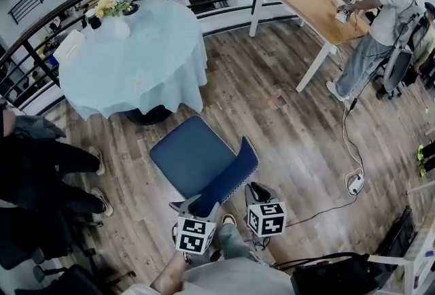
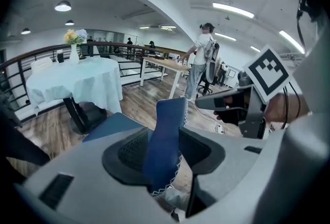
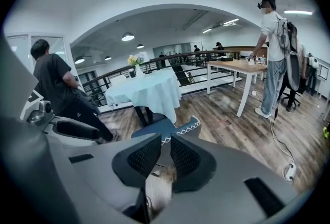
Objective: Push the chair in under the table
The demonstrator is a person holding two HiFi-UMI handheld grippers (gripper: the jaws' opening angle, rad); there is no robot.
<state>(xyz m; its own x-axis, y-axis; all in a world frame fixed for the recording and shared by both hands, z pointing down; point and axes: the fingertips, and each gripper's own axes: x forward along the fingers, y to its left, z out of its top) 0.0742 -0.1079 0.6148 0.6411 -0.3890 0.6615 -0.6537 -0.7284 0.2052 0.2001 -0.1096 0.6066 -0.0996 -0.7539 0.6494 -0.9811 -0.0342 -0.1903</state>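
Blue padded chair [image 1: 197, 161] with a white-stitched backrest stands on the wood-plank floor [image 1: 292, 124], just beside the round table [image 1: 136, 66] in pale-blue cloth, seat outside the table's edge. Left gripper [image 2: 163, 145]: jaws apart, straddling the backrest's top edge. Right gripper [image 3: 165, 152]: jaws narrowly apart, empty, near the backrest.

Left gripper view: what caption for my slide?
Left gripper, jaws astride the chair back, facing the table.
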